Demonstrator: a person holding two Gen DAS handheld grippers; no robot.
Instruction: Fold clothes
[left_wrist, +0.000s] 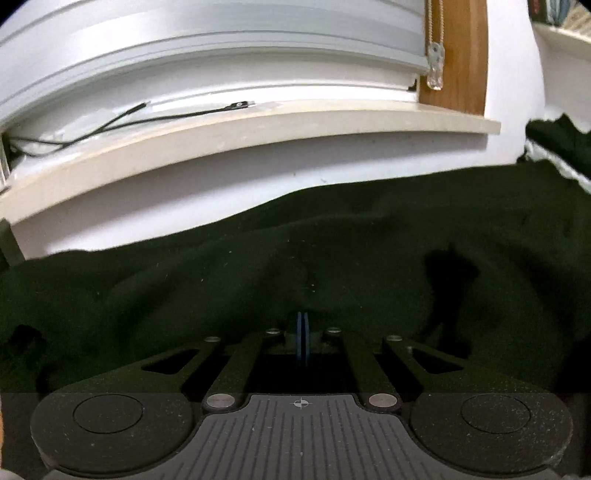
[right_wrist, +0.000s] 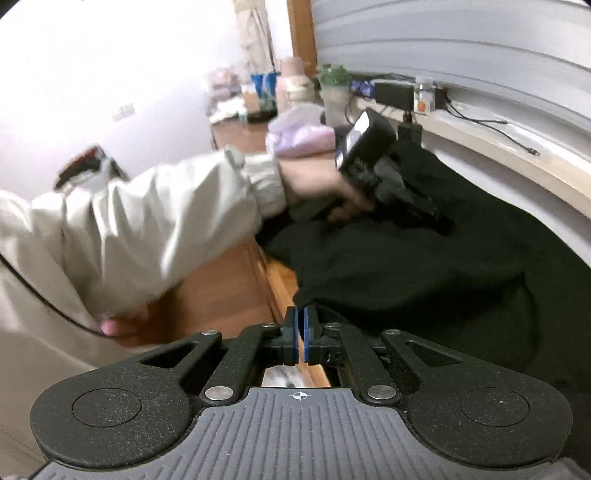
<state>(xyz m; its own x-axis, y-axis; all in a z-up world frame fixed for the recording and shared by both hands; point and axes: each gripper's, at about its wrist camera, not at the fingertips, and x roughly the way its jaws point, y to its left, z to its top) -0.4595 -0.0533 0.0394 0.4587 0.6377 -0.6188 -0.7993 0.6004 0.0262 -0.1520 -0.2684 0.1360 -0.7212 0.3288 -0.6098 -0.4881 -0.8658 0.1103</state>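
A dark green, almost black garment (left_wrist: 332, 266) lies spread and rumpled across a wooden surface (right_wrist: 236, 280), filling the lower half of the left wrist view and the right side of the right wrist view. Its far edge runs along a white wall under a pale window ledge (left_wrist: 258, 129), where a thin black cable (left_wrist: 155, 120) rests.

The left tool (left_wrist: 302, 325) is pressed into the cloth. Its blue pads (left_wrist: 299, 332) sit together with only a sliver between them, and the fabric bunches up around their tips, so it appears to be pinching a fold, though the dark cloth makes the hold itself hard to see. In the right wrist view this same tool shows as a black blurred block at the far end of the garment, held by a hand (right_wrist: 325, 192) coming out of a cream sleeve (right_wrist: 159, 221).

The right tool (right_wrist: 300, 332) is at the near edge of the garment, just where the cloth hangs over the edge of the wooden surface. Its blue pads are nearly closed, a narrow gap remaining, and a corner of the dark cloth meets the right-hand pad. Whether cloth lies between the pads cannot be told.

Bottles and a folded lilac cloth (right_wrist: 299, 138) stand blurred in the background.
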